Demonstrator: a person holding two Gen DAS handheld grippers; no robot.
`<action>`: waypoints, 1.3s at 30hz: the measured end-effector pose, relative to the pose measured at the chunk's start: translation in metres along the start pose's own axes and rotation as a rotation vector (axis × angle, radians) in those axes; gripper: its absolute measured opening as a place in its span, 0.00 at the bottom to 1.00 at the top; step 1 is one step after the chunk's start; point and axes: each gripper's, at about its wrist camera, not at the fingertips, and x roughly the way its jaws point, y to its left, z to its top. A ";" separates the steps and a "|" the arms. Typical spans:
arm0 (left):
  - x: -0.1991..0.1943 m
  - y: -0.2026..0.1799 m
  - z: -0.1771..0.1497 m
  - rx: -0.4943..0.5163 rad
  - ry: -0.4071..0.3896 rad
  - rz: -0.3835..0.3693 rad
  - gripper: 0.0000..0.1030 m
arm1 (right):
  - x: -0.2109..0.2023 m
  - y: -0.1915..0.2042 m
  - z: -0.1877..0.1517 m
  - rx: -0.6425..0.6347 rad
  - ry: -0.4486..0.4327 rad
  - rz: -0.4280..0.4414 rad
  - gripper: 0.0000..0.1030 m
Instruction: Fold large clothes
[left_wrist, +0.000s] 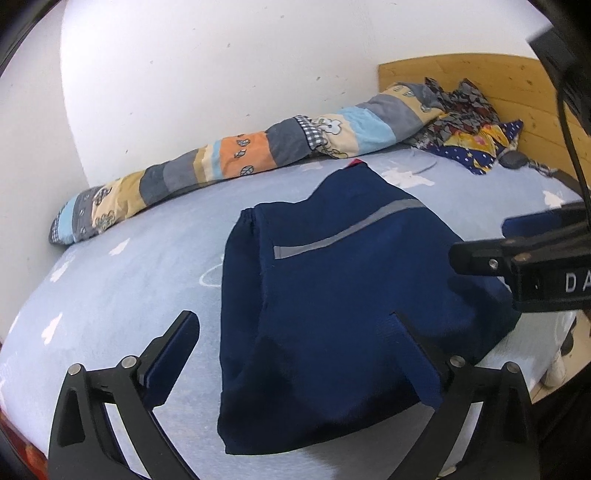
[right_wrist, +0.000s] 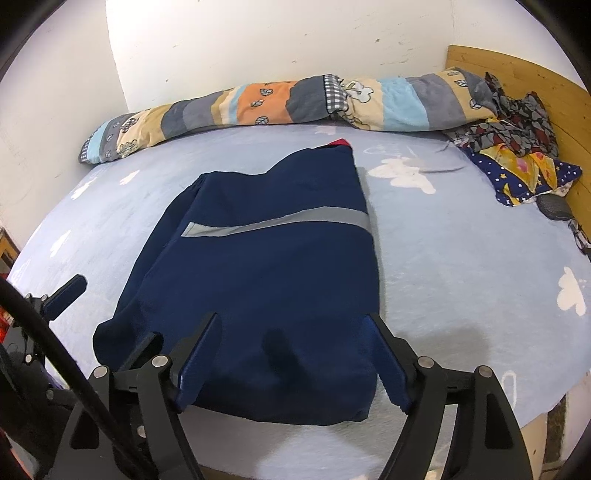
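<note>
Lying folded, navy fleecy jacket, grey stripe, soft blue bedsheet.

**Bright, Even Light; Strong Fisheye Curve**

Evenly lit from overhead, no glare. Soft shadows only: a grey patch on the bed sheet at lower right of the right wrist view. Edges bowed hard, corners blacked out. Dark folds of the navy garment crushed, slightly soft.

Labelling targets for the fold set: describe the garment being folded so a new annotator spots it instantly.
Start at the bed with the pale blue cloud-print sheet. In its middle lies a folded navy garment, flat, nearest the camera. Unlike the striped rolled quilt by the wall and the patterned clothes heap by the headboard, it is plain dark blue with one grey stripe.
</note>
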 end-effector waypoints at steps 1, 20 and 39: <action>-0.001 0.002 0.002 -0.016 -0.002 0.007 1.00 | -0.001 0.000 0.000 0.001 -0.002 -0.004 0.82; -0.018 0.032 0.024 -0.155 -0.038 0.069 1.00 | -0.014 0.002 0.005 -0.012 -0.067 -0.048 0.86; -0.011 0.035 0.023 -0.169 0.014 0.049 1.00 | -0.015 0.003 0.004 -0.020 -0.062 -0.046 0.86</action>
